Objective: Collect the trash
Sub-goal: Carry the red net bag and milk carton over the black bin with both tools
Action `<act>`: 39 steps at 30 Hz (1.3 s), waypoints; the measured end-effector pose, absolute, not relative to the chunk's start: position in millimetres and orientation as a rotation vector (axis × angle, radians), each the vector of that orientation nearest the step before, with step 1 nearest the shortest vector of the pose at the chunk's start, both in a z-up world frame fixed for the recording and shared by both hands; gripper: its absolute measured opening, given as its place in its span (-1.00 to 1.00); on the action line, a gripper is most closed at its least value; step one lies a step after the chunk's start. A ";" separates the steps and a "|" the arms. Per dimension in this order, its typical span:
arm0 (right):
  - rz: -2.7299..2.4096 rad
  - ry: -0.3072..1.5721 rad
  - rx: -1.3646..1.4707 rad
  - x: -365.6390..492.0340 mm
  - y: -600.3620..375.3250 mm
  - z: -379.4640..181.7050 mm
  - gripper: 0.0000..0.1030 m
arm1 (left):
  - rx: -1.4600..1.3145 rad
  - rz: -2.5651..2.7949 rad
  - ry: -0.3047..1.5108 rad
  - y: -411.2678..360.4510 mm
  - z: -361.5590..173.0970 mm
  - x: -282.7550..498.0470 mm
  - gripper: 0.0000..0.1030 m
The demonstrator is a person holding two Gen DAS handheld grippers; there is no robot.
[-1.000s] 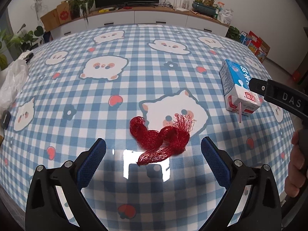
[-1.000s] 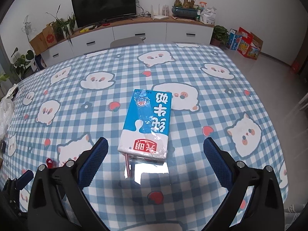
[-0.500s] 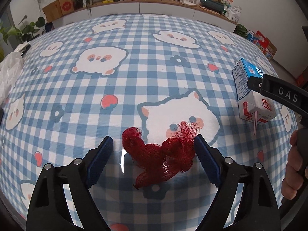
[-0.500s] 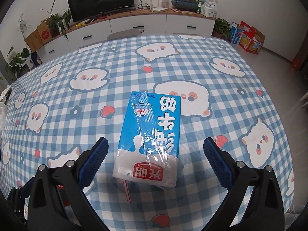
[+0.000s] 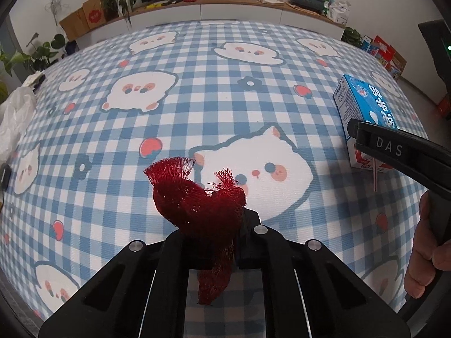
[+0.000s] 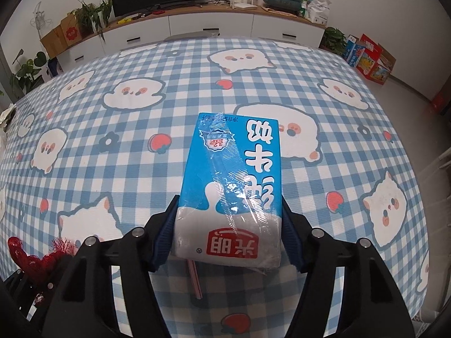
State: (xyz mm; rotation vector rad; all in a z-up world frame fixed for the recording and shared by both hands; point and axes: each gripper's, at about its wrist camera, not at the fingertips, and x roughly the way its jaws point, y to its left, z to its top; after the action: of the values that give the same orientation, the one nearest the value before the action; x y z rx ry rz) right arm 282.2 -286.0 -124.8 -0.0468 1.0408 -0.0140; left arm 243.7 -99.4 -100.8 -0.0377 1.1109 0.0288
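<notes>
At the bottom centre of the left wrist view, my left gripper (image 5: 225,233) is pinching the red mesh net bag (image 5: 201,200), its jaws pressed together on the bunched netting. Most of the bag is puffing up above the fingers in two frayed lobes, and a tail is dangling below them over the blue checked tablecloth (image 5: 197,90) with its cat prints. At the right edge of that view a hand (image 5: 425,250) is wrapping the handle of my right gripper, whose black finger is reaching across the lower end of the milk carton (image 5: 363,107).

In the right wrist view, my right gripper (image 6: 228,239) is clamping the blue and white milk carton (image 6: 234,174) at the lower centre of the frame. Its jaws have just been closing, and the blue pads (image 6: 166,239) are now pressing on both sides of the carton's near end. The carton is lying flat on the tablecloth (image 6: 338,197), and a pink straw (image 6: 194,278) is sticking out from under its near edge. At the lower left of this frame, the red net bag (image 6: 31,259) is showing just above the left gripper's dark fingers.
</notes>
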 end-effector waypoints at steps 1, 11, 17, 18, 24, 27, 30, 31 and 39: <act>-0.016 1.039 -0.048 281.6 -286.1 -124.3 0.20 | -0.033 0.029 1.108 -99.6 -100.5 243.6 -0.86; -0.030 1.015 -0.048 271.3 -288.0 -114.9 0.20 | -0.036 0.014 1.087 -95.0 -93.4 240.9 -0.85; -0.027 0.995 -0.063 252.0 -290.3 -108.9 0.20 | -0.030 0.013 1.075 -95.0 -84.5 234.1 -0.85; -0.027 0.993 -0.057 249.0 -291.9 -107.9 0.20 | -0.030 0.009 1.070 -95.5 -82.1 232.0 -0.85; -0.029 0.966 -0.046 228.0 -299.8 -94.4 0.20 | -0.030 -0.004 1.069 -96.2 -77.0 217.6 -0.85; -0.023 0.950 -0.028 219.9 -301.8 -84.0 0.20 | -0.035 -0.010 1.068 -96.6 -74.4 208.8 -0.85; -0.010 0.936 -0.013 208.7 -301.4 -74.6 0.20 | -0.049 -0.017 1.057 -96.6 -68.4 198.6 -0.85; -0.006 0.930 -0.012 204.2 -300.7 -72.0 0.20 | -0.053 -0.021 1.053 -96.7 -65.8 194.5 -0.85; 0.017 0.887 -0.021 159.3 -296.7 -56.0 0.20 | -0.085 -0.031 1.030 -93.4 -50.4 163.4 -0.85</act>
State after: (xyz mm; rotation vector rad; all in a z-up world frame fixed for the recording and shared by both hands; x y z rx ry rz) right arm 159.3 -296.7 -56.0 -0.0207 0.8870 0.0172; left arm 163.4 -93.4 -50.4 -0.0850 1.0296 -0.0309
